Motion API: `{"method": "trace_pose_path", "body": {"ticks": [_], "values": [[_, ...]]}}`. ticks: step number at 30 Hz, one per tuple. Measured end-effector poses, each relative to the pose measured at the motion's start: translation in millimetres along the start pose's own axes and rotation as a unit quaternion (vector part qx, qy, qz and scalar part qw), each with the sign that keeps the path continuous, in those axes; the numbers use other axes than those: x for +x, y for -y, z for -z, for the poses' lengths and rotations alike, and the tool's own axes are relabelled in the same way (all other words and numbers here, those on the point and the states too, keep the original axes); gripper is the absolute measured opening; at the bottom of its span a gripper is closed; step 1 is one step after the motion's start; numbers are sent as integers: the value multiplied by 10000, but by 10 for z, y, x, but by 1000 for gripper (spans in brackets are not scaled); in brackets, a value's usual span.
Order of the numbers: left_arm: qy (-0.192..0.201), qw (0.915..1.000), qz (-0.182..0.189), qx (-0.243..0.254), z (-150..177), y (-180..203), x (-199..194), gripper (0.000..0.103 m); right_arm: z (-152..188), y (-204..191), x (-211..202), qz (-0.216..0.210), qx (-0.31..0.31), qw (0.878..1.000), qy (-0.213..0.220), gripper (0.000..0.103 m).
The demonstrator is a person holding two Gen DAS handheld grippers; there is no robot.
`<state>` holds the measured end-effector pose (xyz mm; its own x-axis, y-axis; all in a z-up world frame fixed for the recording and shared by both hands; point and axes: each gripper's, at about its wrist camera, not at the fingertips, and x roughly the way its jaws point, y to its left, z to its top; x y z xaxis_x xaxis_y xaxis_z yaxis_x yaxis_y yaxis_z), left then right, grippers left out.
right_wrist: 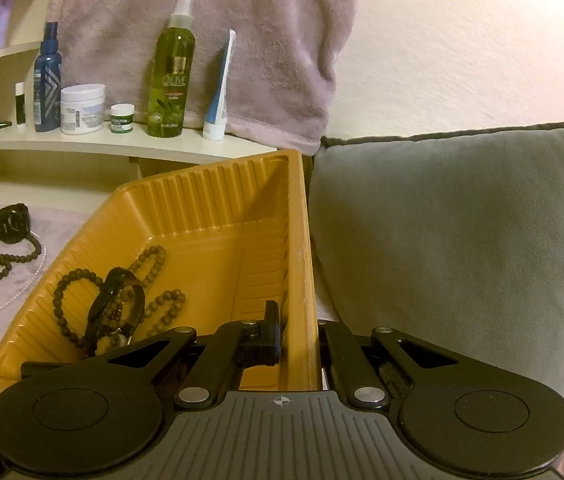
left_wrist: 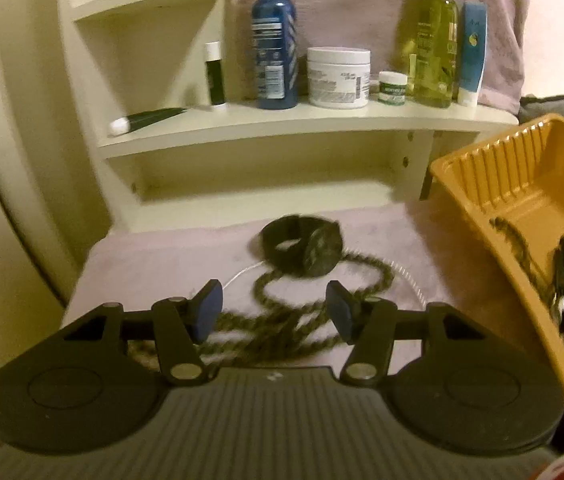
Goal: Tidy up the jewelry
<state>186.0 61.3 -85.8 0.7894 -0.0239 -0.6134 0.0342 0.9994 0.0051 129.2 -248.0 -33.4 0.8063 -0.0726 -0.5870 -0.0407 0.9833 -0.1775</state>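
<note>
An orange plastic tray [right_wrist: 209, 216] sits tilted on a pink cloth; it holds a brown bead necklace [right_wrist: 69, 280] and dark bracelets [right_wrist: 117, 300]. My right gripper [right_wrist: 298, 332] is shut on the tray's right wall. On the cloth lie a dark bead necklace [left_wrist: 282, 320], a black watch [left_wrist: 302, 246] and a thin white bead string [left_wrist: 410, 280]. My left gripper [left_wrist: 273, 308] is open just above the dark bead necklace, its blue pads [left_wrist: 209, 312] on either side of it. The tray also shows at the right of the left wrist view [left_wrist: 478, 208].
A cream shelf [left_wrist: 282, 128] behind the cloth carries a blue spray bottle [left_wrist: 275, 40], a white jar [left_wrist: 338, 76], a small green jar [left_wrist: 392, 88], an olive bottle [left_wrist: 436, 48] and tubes. A grey cushion [right_wrist: 462, 240] lies right of the tray.
</note>
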Motion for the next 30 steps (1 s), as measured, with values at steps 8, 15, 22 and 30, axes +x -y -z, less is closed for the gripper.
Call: {"method": "trace_pose_path", "body": {"ticks": [8,15,22,30], "values": [[-250,9987,-39,-440,-140,177,420,71,13,27,22,8,6,10000,-52,4],[-277,9962,-358,-747,-233,270,626,76,16,28,27,9,7,10000,-68,4],[-309,9946,-550,-828,-269,278,774,60,17,30,33,17,-6,10000,-86,4],[-336,9954,-489,-754,-244,239,730,39,12,22,26,12,-4,10000,-75,4]]}}
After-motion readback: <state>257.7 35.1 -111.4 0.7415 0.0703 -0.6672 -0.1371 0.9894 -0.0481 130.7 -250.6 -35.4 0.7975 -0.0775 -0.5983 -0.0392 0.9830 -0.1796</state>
